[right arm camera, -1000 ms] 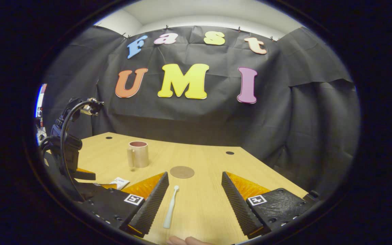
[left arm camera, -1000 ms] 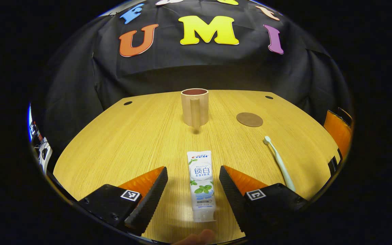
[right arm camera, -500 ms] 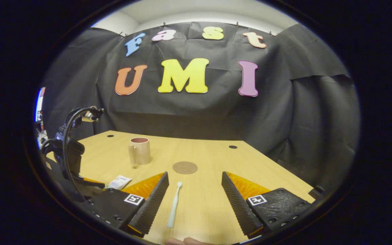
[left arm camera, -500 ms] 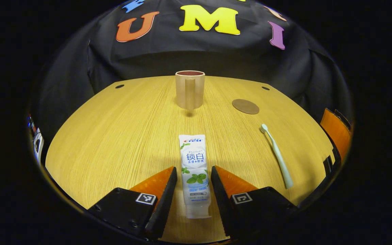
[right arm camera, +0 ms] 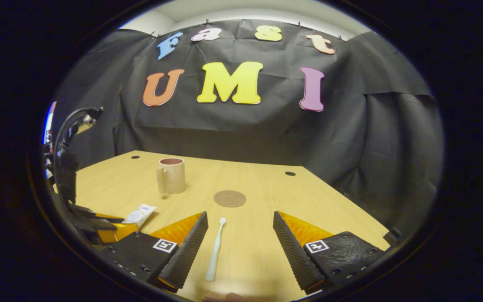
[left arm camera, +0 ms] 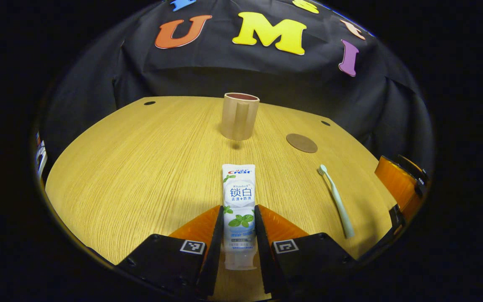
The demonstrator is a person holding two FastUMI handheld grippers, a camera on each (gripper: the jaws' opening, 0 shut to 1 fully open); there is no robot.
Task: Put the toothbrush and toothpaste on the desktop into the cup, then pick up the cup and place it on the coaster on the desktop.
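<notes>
A white toothpaste tube (left arm camera: pixel 238 184) lies lengthwise on the wooden desktop (left arm camera: pixel 141 167), cap end toward me, with my left gripper (left arm camera: pixel 238 208) shut on its lower half. Beyond it stand a beige cup (left arm camera: pixel 239 116), handle toward me, and a round brown coaster (left arm camera: pixel 302 143) at the right. A pale toothbrush (left arm camera: pixel 334 199) lies right of the tube. In the right gripper view the toothbrush (right arm camera: pixel 215 249) lies between the fingers of my open right gripper (right arm camera: pixel 239 214), nearer the left finger. The cup (right arm camera: pixel 171 175), coaster (right arm camera: pixel 229 198), tube (right arm camera: pixel 140 214) and left gripper (right arm camera: pixel 99 224) are also in this view.
Black cloth closes off the back and sides of the desktop. Small dark cable holes (left arm camera: pixel 149 102) sit near the far corners. The right gripper's finger (left arm camera: pixel 396 184) shows at the right edge of the left gripper view.
My left gripper's fingers have closed from wide apart onto the toothpaste tube. The right gripper has stayed open over the toothbrush, shifting only slightly.
</notes>
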